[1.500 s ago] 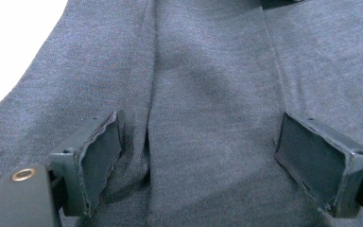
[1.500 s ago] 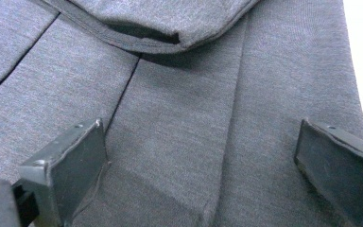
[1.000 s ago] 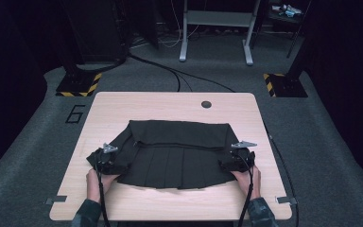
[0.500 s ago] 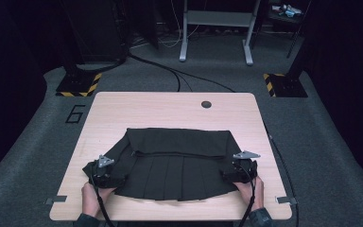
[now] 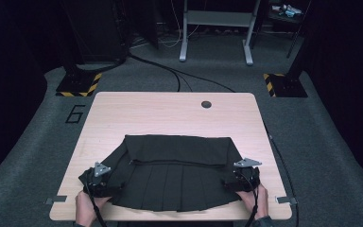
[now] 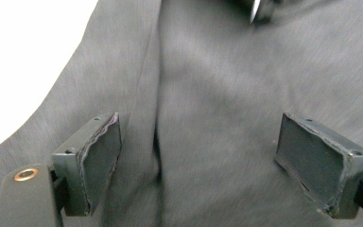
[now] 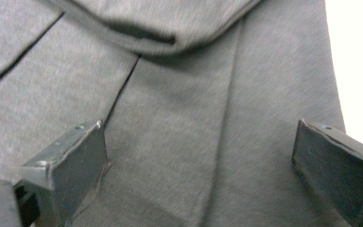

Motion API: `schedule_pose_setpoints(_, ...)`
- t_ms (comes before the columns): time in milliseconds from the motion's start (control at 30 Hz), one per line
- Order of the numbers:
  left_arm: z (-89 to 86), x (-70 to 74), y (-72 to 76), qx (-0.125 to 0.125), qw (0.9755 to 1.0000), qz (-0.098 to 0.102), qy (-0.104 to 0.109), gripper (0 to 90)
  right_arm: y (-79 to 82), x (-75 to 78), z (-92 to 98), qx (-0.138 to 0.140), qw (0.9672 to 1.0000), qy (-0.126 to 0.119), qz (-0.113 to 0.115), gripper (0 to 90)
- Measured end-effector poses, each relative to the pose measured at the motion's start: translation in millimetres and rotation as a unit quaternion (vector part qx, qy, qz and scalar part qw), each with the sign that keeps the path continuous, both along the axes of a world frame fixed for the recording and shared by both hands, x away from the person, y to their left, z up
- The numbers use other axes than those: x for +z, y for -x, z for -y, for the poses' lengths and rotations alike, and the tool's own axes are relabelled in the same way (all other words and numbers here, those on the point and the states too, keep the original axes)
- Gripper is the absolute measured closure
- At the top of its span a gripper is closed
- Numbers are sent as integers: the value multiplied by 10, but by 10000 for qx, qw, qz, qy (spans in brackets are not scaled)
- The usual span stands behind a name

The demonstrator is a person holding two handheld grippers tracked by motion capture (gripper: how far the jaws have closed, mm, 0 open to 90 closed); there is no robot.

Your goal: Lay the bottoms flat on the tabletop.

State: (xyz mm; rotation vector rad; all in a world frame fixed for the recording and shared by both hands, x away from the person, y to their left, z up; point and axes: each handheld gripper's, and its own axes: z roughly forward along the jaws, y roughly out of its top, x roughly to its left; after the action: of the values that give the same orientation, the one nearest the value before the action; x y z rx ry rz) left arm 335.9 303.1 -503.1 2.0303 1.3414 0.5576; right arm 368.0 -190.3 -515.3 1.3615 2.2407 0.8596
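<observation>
A dark grey pleated fabric skirt [image 5: 175, 177] lies flat on the pale wooden tabletop [image 5: 170, 113], toward the person's edge, its far part folded back over the pleats so a straight fold runs across it. The left gripper [image 5: 99, 182] sits at the skirt's left side and the right gripper [image 5: 241, 179] at its right, each held low by a hand at the near edge. In the left gripper view the fingers [image 6: 94, 156] stand wide apart above the cloth, with nothing pinched between them; the right gripper view shows the same, fingers [image 7: 71, 165] spread over a pleat near the skirt's side edge. Placed symmetrically at both sides, the grippers seem set to take matching holds, probably so the next fold stays square and the pleats undisturbed.
</observation>
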Motion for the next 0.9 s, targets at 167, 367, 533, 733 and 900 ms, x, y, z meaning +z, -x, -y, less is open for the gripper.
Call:
schedule_pose_setpoints(167,201,238,-191,-406,9991,131,-82,150,-57,299,-78,60,9993,-23,378,83)
schedule_pose_setpoints(367,364,200,-451,-594,9982,-9,-122,180,-271,296,-211,100,9996,-9,255,234)
schedule_pose_setpoints(533,433,112,-621,-637,9975,-213,-200,260,-397,178,-229,153,9999,-35,17,383)
schedule_pose_setpoints(733,447,53,-693,-605,9976,-231,-227,528,-433,126,-259,189,9998,-12,-96,631)
schedule_pose_setpoints(900,494,16,-718,-723,9968,-213,-269,743,-414,153,-304,203,9998,22,19,787)
